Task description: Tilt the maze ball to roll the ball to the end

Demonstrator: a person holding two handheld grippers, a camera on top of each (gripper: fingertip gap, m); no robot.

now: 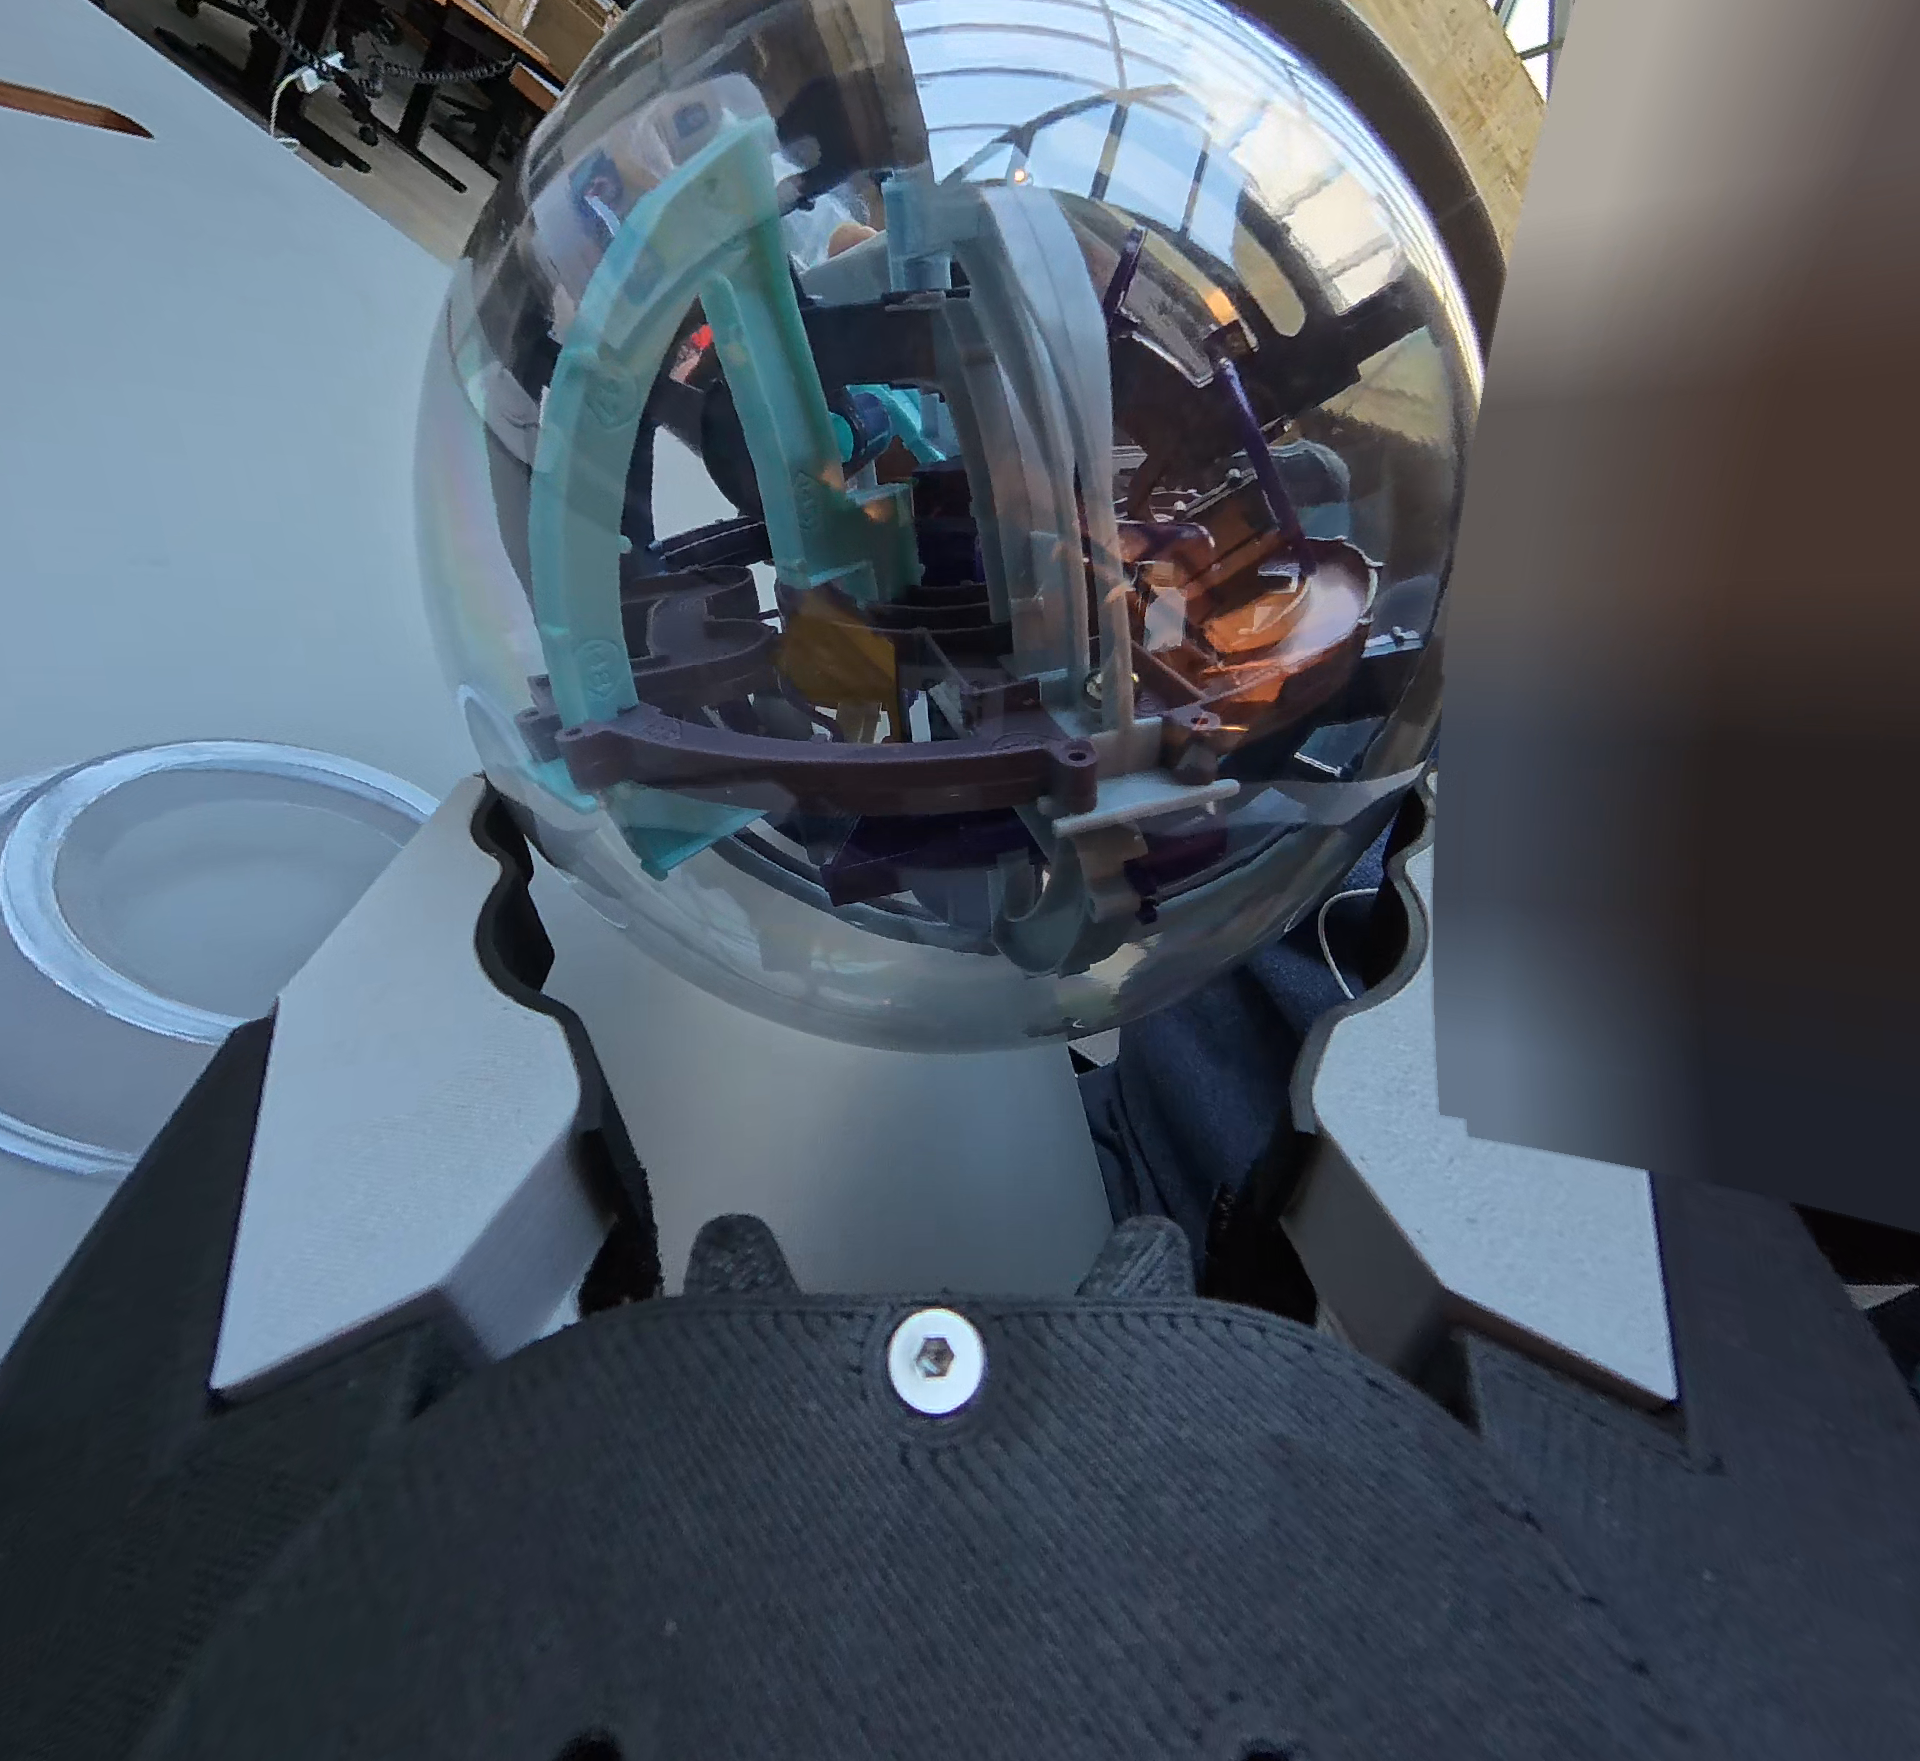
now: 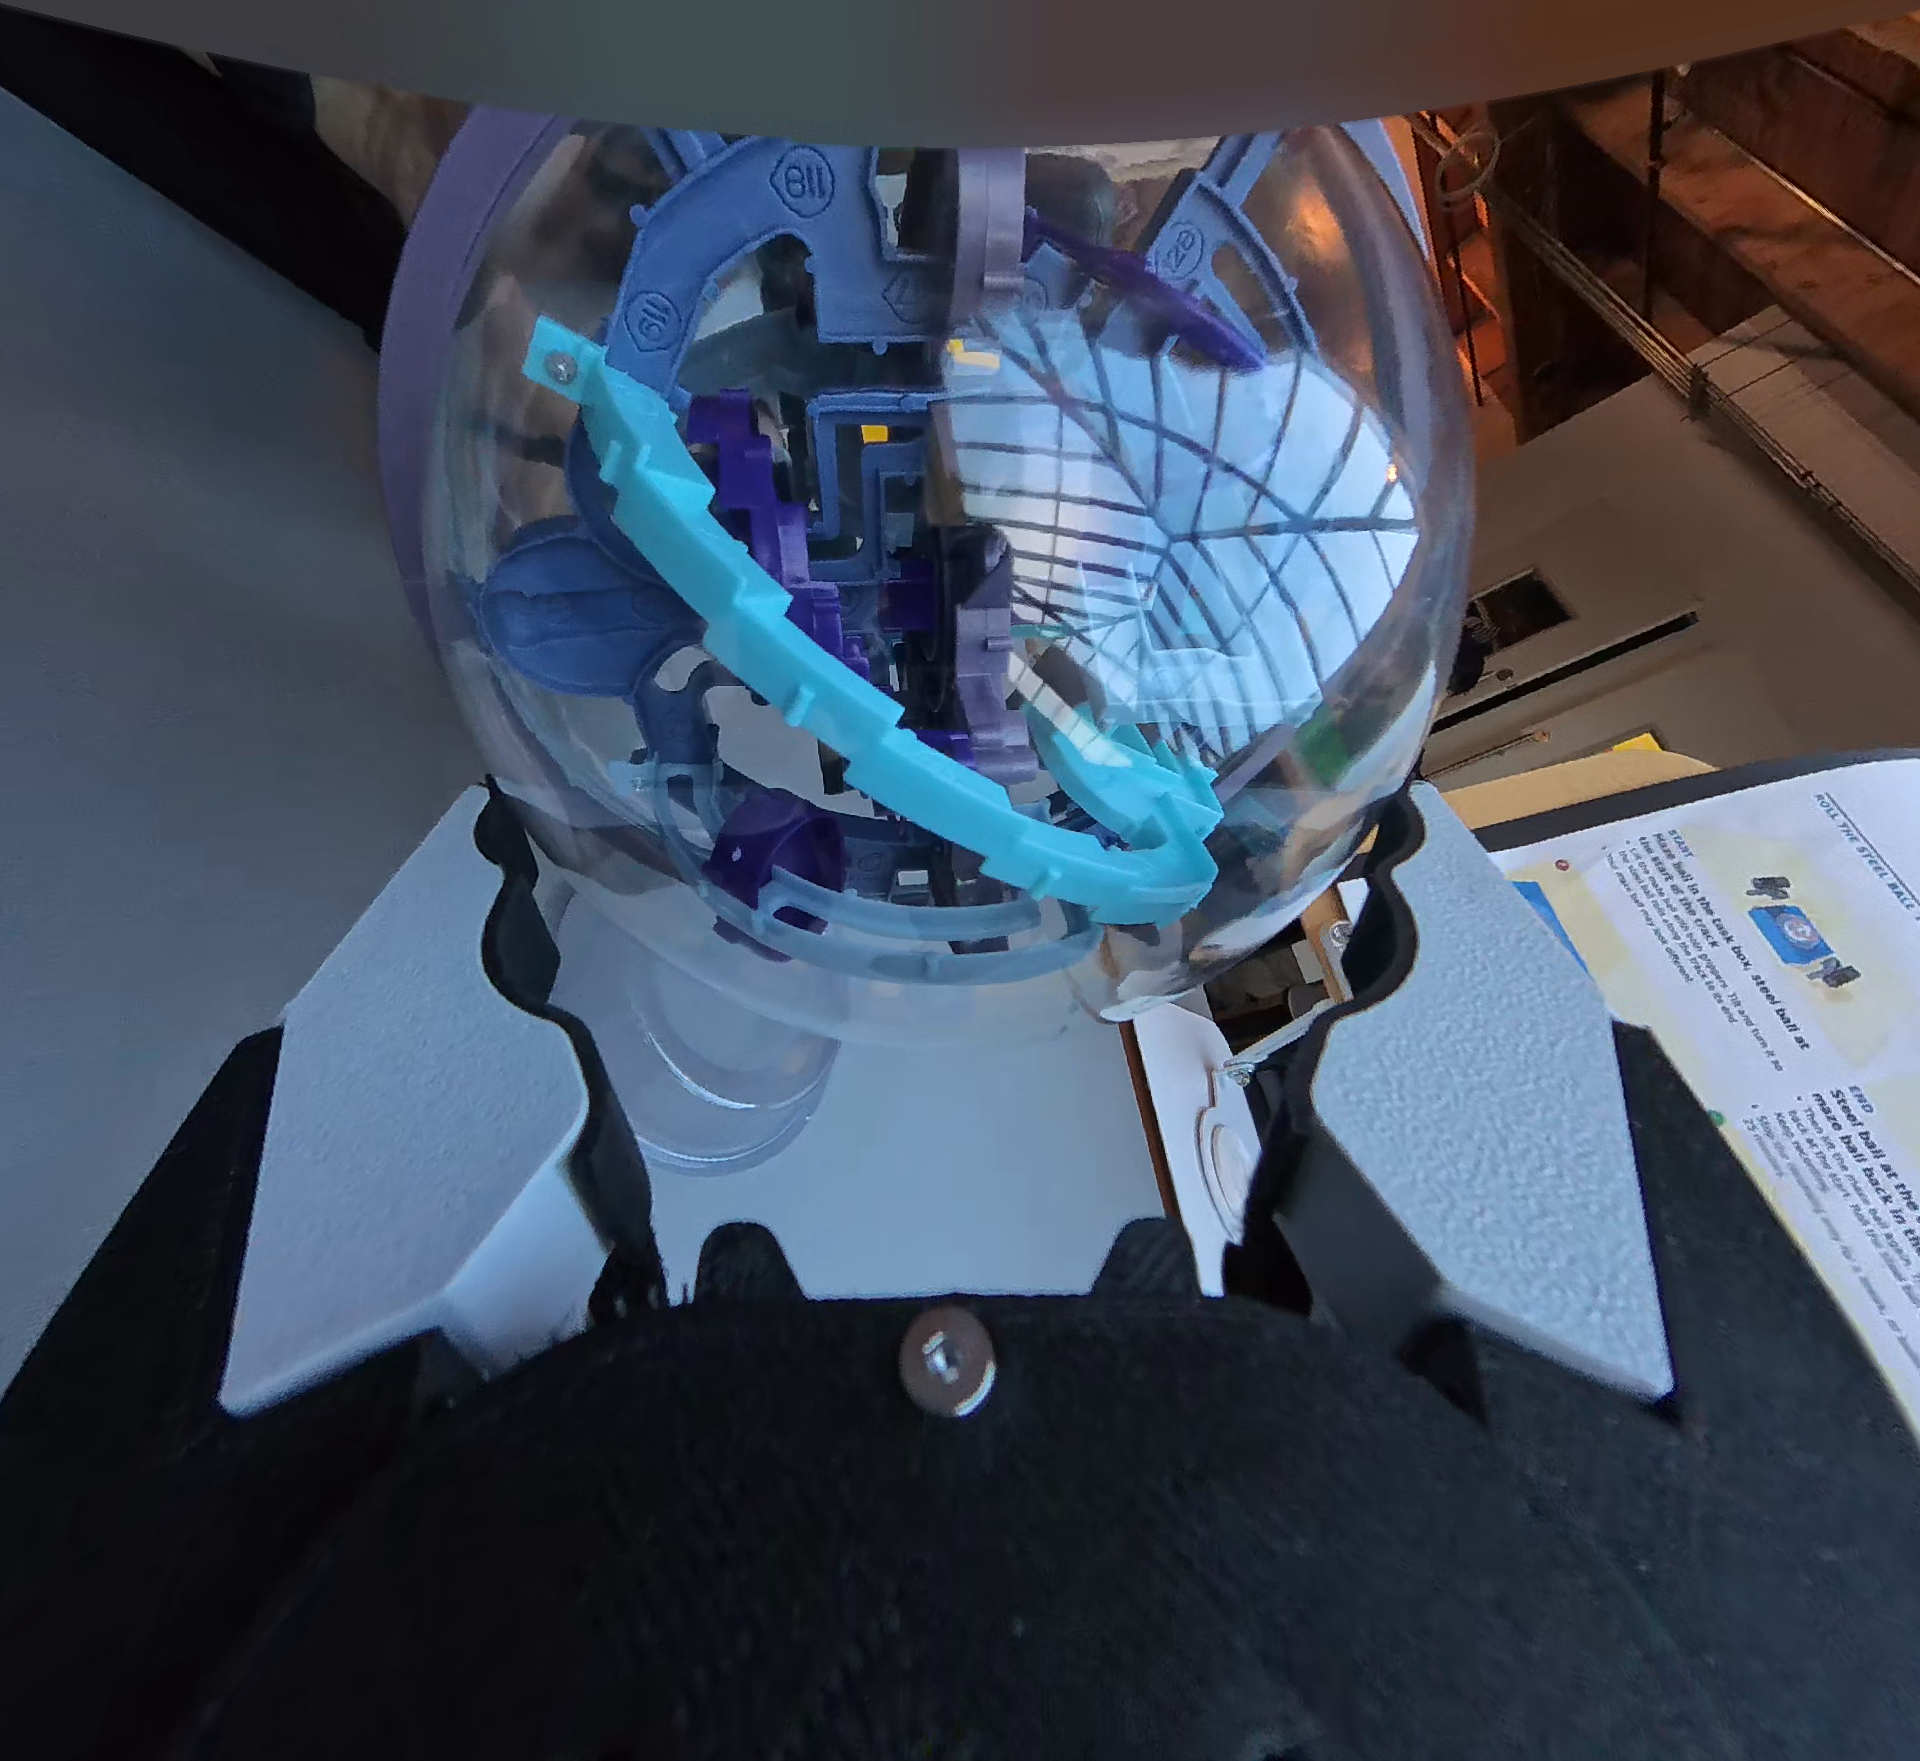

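Left gripper [image 1: 951, 838]: black 3D-printed body fills bottom of frame, ribbed print lines, one silver hex-socket screw at centre bottom. Two pale grey angular fingers [image 1: 416, 1077] rise lower left & lower right, inner edges lined w/ wavy black pads [image 1: 514, 890]. Right gripper [image 2: 940, 880]: same build, black textured base, silver screw low centre, light grey speckled fingers [image 2: 416, 1088], black scalloped pads [image 2: 509, 901] along inner edges.

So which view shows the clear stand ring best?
The left wrist view: the clear stand ring lies on the white table at the left, cut only by the frame edge and the jaws. In the right wrist view it sits mostly hidden behind the maze ball.
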